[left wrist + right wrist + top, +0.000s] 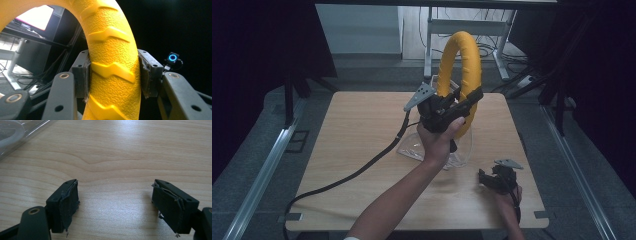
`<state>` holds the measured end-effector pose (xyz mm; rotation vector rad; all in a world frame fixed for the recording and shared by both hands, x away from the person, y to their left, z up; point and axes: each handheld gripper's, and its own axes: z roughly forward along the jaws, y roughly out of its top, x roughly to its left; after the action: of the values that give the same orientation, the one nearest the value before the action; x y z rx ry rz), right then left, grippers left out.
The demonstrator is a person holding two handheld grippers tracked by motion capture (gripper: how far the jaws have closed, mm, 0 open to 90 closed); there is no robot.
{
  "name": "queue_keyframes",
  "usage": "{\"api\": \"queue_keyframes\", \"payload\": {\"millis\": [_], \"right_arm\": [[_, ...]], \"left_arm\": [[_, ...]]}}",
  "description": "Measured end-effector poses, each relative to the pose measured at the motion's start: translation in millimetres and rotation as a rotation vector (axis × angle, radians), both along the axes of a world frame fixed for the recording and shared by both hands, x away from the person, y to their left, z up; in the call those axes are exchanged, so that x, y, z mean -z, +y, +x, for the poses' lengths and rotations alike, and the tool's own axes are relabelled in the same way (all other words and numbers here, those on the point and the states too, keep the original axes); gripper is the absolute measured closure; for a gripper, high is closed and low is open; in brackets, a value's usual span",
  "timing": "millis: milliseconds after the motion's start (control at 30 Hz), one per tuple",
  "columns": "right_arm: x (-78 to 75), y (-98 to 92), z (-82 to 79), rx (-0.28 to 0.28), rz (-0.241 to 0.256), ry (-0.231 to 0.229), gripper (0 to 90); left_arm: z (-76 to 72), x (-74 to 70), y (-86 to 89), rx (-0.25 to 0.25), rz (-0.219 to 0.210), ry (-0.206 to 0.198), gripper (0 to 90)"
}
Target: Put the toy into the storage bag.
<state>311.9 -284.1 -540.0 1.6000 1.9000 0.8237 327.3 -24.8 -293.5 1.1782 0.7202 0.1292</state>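
Left gripper (460,104) fingers clamping yellow ring (460,60) (above clear container (462,152)), right gripper (493,178) fingers spread.

The yellow ring (112,62) is cut off by the picture's edges.

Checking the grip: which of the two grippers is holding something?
The left gripper: its jaws are clamped on the yellow ring, raised above the table. The right gripper sits open and empty, low over the wood.

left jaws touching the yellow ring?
Touching. In the left gripper view both jaws of the left gripper press flush against the sides of the yellow ring, no gap; the high view shows it held up.
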Motion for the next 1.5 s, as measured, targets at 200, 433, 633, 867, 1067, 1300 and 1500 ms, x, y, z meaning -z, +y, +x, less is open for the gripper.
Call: {"api": "queue_keyframes", "payload": {"millis": [200, 433, 633, 867, 1067, 1300, 1500], "right_arm": [[0.1, -0.1, 0.0, 0.0, -0.002, 0.0, 21.3], [0.0, 0.0, -0.1, 0.003, 0.001, 0.0, 21.3], [0.1, -0.3, 0.1, 0.0, -0.002, -0.003, 21.3], [0.1, -0.2, 0.0, 0.001, -0.002, -0.002, 21.3], [0.0, 0.1, 0.0, 0.002, 0.002, -0.001, 21.4], [0.1, 0.0, 0.0, -0.002, -0.001, -0.001, 21.4], [-0.1, -0.2, -0.2, -0.001, -0.001, 0.001, 21.4]], "left_arm": [[1.9, 10.1, -3.3, -0.022, 0.017, 0.006, 50.2], [7.1, 26.2, -8.6, -0.017, 0.032, 0.042, 50.3], [14.0, 40.7, -7.4, -0.021, 0.047, 0.083, 50.2], [20.2, 56.7, -3.7, -0.034, 0.056, 0.124, 50.2], [29.3, 74.9, 5.2, -0.044, 0.04, 0.185, 50.3], [36.2, 93.0, 9.9, -0.063, 0.046, 0.237, 50.2], [39.7, 106.6, 8.0, -0.063, 0.049, 0.275, 50.2]]}}
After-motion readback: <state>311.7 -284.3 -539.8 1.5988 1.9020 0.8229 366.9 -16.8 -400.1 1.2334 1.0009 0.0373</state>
